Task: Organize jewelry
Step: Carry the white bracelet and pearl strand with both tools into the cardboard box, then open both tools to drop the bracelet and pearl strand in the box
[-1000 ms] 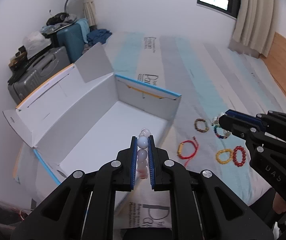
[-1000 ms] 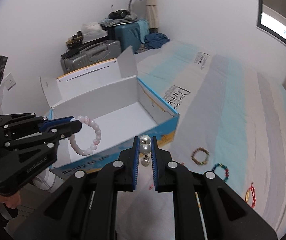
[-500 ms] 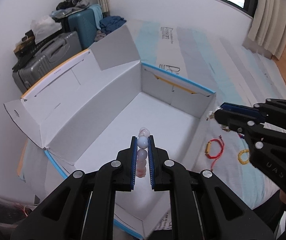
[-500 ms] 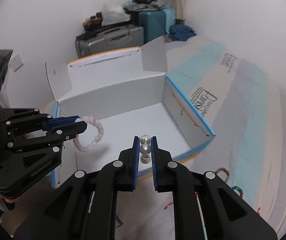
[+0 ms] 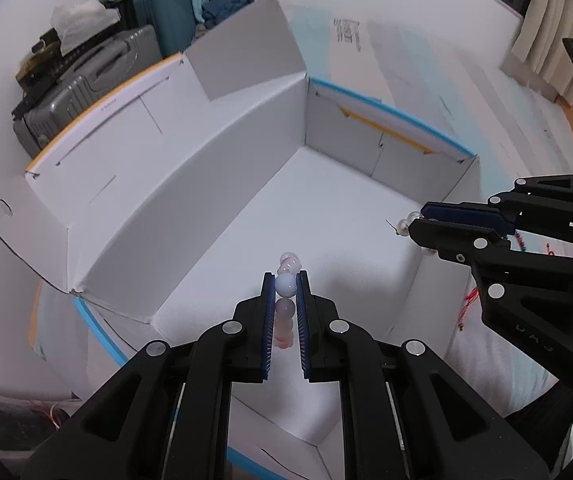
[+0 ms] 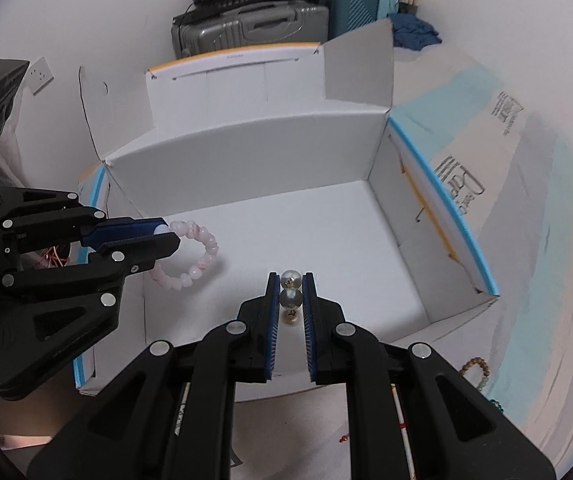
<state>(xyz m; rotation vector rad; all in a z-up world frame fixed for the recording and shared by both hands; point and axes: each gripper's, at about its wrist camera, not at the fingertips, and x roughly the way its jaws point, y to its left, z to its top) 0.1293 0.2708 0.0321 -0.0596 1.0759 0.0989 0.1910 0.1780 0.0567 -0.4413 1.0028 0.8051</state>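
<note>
An open white cardboard box (image 5: 214, 184) with blue edges lies below both grippers; it also shows in the right wrist view (image 6: 246, 152). My left gripper (image 5: 285, 285) is shut on a pink bead bracelet (image 5: 285, 312), held above the box floor; the bracelet hangs as a loop in the right wrist view (image 6: 194, 256). My right gripper (image 6: 291, 289) is shut on pearl earrings (image 6: 290, 298), above the box's near wall. In the left wrist view the right gripper (image 5: 416, 226) sits over the box's right wall with the pearls (image 5: 403, 224) at its tip.
Suitcases (image 5: 86, 80) and clutter stand against the wall behind the box. The box's lid flaps (image 6: 270, 76) stand up at the far side. More bracelets (image 6: 474, 368) lie on the striped bed sheet to the right of the box, with a red cord bracelet (image 5: 468, 304) behind the right gripper.
Both grippers have moved left from the bracelets on the sheet to above the open box, each still holding its jewelry.
</note>
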